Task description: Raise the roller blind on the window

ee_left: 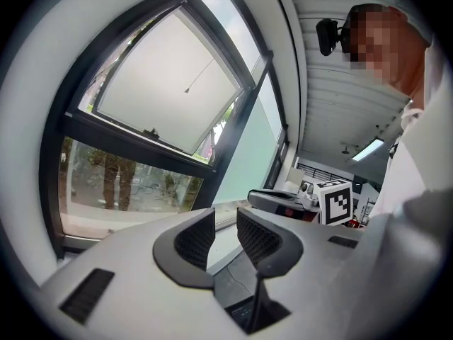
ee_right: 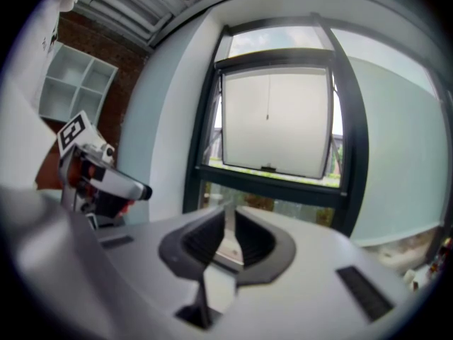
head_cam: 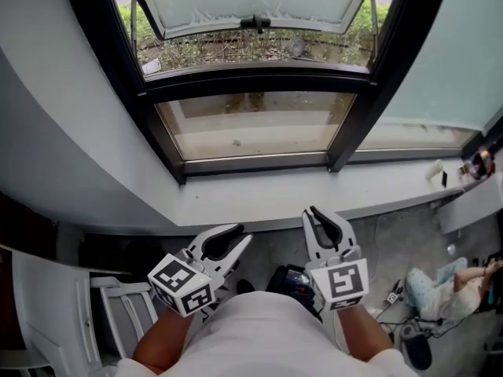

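The window has a dark frame and an upper sash tilted outward. The white roller blind covers that sash, and a thin pull cord hangs down its middle. In the left gripper view the blind shows up and to the left. Both grippers are held low in front of the sill, well short of the blind. My left gripper is open with nothing between its pads. My right gripper shows a narrow empty gap between its pads.
A pale window sill runs across below the glass, with small items at its right end. A white chair stands at the lower left. A dark bag lies on the floor. A person sits at the right among cables.
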{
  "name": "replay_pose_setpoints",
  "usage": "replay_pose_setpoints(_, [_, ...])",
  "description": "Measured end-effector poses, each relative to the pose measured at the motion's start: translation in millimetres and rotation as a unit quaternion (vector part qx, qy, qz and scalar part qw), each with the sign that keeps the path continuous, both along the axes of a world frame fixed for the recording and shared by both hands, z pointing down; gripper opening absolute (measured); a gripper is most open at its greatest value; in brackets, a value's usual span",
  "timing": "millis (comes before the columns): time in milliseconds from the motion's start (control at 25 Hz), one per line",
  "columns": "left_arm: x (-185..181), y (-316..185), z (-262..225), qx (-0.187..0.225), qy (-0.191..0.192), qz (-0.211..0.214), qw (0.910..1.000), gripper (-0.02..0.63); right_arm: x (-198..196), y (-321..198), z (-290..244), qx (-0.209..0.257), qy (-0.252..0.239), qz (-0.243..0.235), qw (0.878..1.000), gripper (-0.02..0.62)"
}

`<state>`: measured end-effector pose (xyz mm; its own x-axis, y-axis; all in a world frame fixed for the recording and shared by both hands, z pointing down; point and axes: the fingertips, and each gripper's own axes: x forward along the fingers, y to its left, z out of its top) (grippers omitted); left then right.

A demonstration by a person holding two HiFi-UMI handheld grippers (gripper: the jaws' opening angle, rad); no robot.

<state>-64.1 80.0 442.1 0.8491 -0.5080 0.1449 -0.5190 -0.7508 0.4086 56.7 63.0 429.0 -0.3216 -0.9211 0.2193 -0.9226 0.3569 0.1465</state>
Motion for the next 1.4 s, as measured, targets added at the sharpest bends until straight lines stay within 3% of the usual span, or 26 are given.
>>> replay_pose_setpoints(800, [58.6, 5.1, -3.5, -0.01, -0.007, -0.041, 0.9991, 0.115, 53.7, -3.1, -1.9, -0.014, 0.002, -0.044, 0.999, 0.058])
replay_pose_setpoints(1400, [74.0, 12.3, 12.7, -0.034, -0.01, -0.054, 0.9979, 0.115, 65.9, 3.0, 18.1, -0.046, -0.001, -0.054, 0.998, 0.046])
